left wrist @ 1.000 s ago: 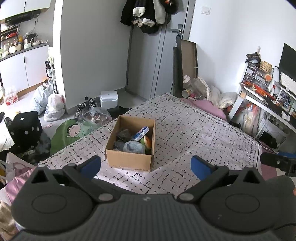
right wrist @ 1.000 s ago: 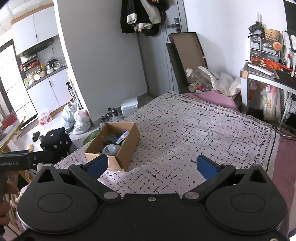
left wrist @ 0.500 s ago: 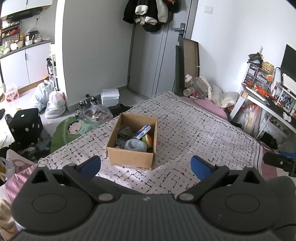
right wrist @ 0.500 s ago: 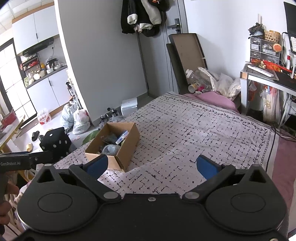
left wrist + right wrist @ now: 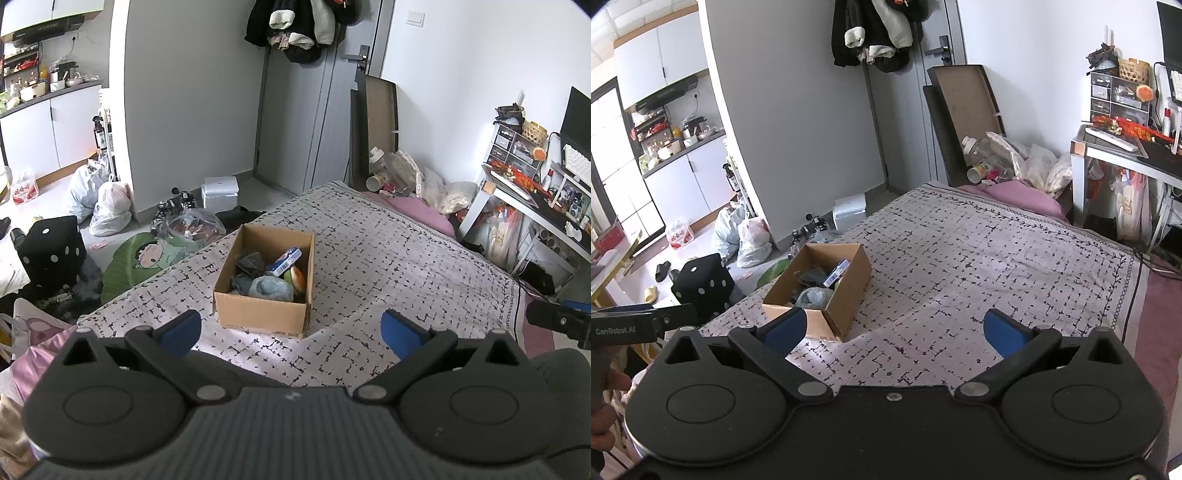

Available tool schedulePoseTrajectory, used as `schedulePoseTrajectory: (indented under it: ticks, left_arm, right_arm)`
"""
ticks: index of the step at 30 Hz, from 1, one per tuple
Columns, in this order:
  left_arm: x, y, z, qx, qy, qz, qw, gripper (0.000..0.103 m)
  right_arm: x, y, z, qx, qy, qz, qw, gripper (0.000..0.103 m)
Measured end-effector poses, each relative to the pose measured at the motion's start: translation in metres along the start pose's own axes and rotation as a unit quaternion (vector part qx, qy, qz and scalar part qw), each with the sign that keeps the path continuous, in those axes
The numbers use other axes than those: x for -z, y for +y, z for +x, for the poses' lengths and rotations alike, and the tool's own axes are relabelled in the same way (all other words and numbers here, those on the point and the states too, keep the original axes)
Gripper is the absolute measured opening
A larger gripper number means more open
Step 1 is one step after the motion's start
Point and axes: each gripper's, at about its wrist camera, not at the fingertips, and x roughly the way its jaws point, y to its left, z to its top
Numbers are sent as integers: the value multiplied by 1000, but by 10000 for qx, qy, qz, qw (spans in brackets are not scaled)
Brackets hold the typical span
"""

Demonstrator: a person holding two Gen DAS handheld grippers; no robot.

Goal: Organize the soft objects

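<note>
White "GenRobot.AI" lettering marks the left gripper (image 5: 642, 325); it and the right gripper (image 5: 894, 332) gape wide, empty.

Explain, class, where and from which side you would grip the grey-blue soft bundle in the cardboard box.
Grip the grey-blue soft bundle on its rounded crown, coming straight down from above. It lies low in the cardboard box against the near wall, with other items crowding it, so side approaches look blocked. The open left hand-held gripper faces the box most squarely and seems the likelier choice.
</note>
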Motion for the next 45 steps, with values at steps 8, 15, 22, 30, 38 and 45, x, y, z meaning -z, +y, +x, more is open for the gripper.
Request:
schedulePoseTrajectory:
  ticks: [8, 15, 22, 30, 38, 45]
  left_arm:
    - [0, 0, 0, 5, 5, 0, 10000, 103]
    - [2, 1, 2, 13, 21, -5, 10000, 103]
    - [3, 1, 3, 55, 61, -7, 10000, 103]
    - [2, 4, 3, 23, 75, -48, 10000, 103]
    - [1, 10, 2, -2, 71, -87, 9999, 103]
    - [-1, 14, 5, -26, 78, -127, 9999, 103]
  right_arm:
    - [0, 1, 1, 65, 18, 1, 10000, 103]
    - [1, 1, 2, 43, 23, 17, 10000, 103]
    - [2, -1, 5, 48, 57, 56, 10000, 103]
    - [2, -1, 5, 3, 56, 64, 10000, 103]
    - [2, -2, 7, 70, 52, 76, 9999, 103]
    - [3, -2, 8, 78, 56, 73, 9999, 103]
